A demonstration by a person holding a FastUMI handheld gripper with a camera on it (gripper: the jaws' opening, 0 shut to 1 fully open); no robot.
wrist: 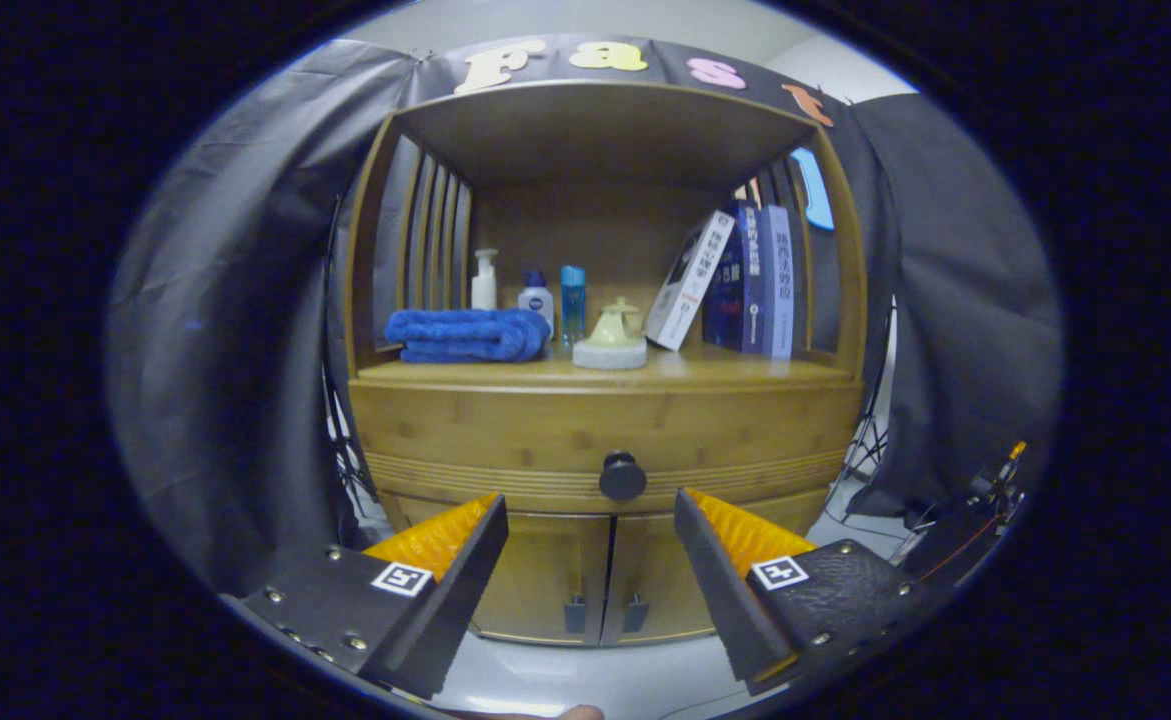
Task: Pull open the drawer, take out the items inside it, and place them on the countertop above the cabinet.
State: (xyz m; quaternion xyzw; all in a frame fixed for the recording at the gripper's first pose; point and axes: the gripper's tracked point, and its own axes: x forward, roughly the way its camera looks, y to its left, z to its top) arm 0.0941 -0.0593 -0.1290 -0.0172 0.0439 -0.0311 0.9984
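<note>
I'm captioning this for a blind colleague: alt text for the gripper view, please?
The open gripper faces a wooden cabinet's shut drawer, its dark knob just beyond the fingers. On the countertop above: folded blue towel, bottles, books.

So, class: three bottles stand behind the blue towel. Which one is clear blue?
The tallest-looking slim blue bottle, rightmost of the three, beside the pale ornament; the other two are white. The tongs hang open.

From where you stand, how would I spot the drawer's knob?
Find the bamboo cabinet. Below its countertop runs the closed drawer; the knob is at its middle, just beyond the open hand-held gripper. It is dark and round, unlike the two small door handles lower down.
</note>
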